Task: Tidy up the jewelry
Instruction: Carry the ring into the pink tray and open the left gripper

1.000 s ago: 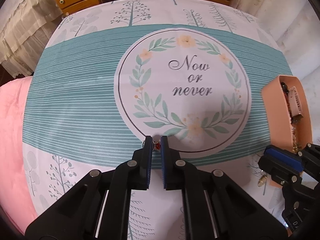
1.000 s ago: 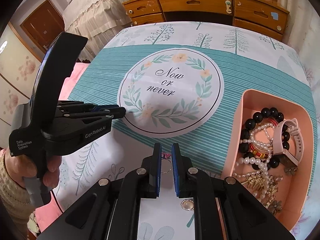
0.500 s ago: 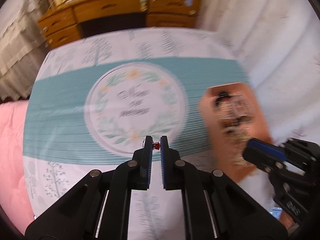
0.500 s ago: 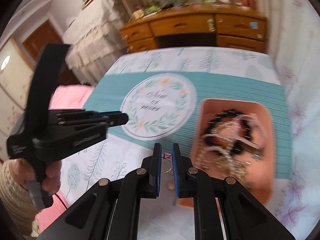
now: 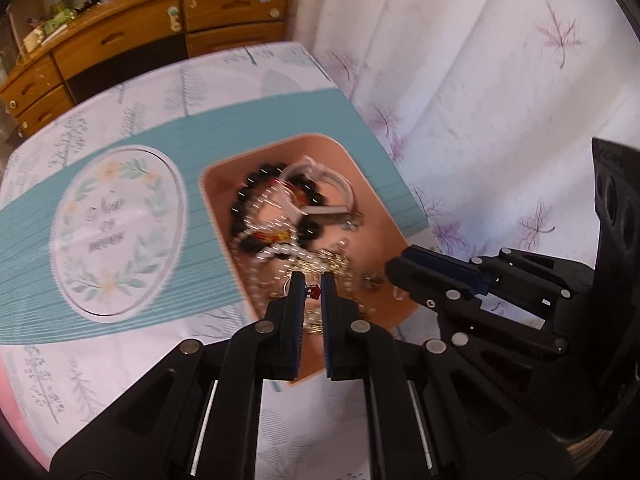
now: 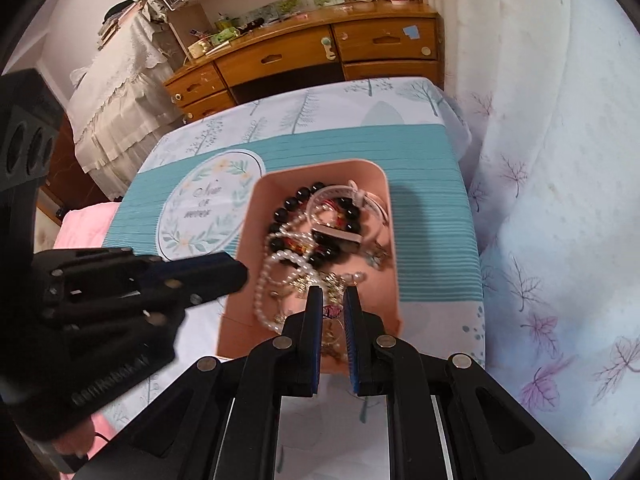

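A pink tray (image 5: 216,200) (image 6: 394,240) sits at the right end of the table. It holds black bead bracelets (image 6: 304,196), pearl strands (image 6: 280,260), a pale watch (image 6: 372,204) and gold pieces. My left gripper (image 5: 311,284) is shut on a small red-stone ring (image 5: 314,291) above the tray's near end. My right gripper (image 6: 332,300) is shut on a small pink-stone ring (image 6: 331,311), also above the tray's near end. Each gripper shows in the other's view, the right (image 5: 404,264) and the left (image 6: 236,270).
The table wears a teal and white cloth with a round "Now or never" print (image 5: 116,232) left of the tray. A wooden dresser (image 6: 320,52) stands behind the table. A white curtain (image 6: 540,160) hangs to the right. Pink bedding (image 6: 80,232) lies at left.
Both grippers have lifted off the cloth and swung right, each still holding its ring, and now hover over the pink tray's near end.
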Motion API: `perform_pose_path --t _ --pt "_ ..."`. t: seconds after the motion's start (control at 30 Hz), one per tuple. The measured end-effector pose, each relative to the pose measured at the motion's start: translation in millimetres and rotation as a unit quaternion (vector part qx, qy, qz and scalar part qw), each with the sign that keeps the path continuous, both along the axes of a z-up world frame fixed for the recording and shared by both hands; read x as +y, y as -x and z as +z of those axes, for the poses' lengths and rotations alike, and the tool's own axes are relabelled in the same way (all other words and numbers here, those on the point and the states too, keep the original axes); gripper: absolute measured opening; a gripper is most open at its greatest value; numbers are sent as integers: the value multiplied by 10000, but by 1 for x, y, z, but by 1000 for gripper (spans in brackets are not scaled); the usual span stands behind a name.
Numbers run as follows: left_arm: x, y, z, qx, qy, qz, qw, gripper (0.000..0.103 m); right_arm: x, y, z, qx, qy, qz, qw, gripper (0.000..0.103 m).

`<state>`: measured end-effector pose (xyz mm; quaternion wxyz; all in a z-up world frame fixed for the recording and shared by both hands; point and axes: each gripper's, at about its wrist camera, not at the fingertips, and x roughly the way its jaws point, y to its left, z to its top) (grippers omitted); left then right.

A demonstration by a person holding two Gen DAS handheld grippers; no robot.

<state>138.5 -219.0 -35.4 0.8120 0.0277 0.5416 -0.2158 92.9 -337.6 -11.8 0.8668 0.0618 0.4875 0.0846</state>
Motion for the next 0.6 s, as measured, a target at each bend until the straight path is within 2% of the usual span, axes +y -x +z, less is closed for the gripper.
perform_pose_path --t 0.17,0.27,0.3,0.4,0.43,0.6 --pt "-10 3 -10 107 -101 -93 9998 6 -4 -6 -13 38 67 -92 9999 11" --pt "-12 2 -13 149 -185 -117 9996 7 -7 -8 -19 120 -60 -110 9999 11" --pt "-10 2 -13 147 -204 -118 9996 11 -7 -8 -20 128 -76 -118 9998 11" --pt "-5 2 -9 70 -288 -58 9995 36 -8 -7 -21 135 -92 -107 9998 13" --pt "-1 3 -7 35 -291 -36 9996 40 -8 -7 -21 140 -96 -118 9998 13" --pt "16 8 4 -85 -275 0 9996 40 -1 1 -16 79 -142 -19 9999 13"
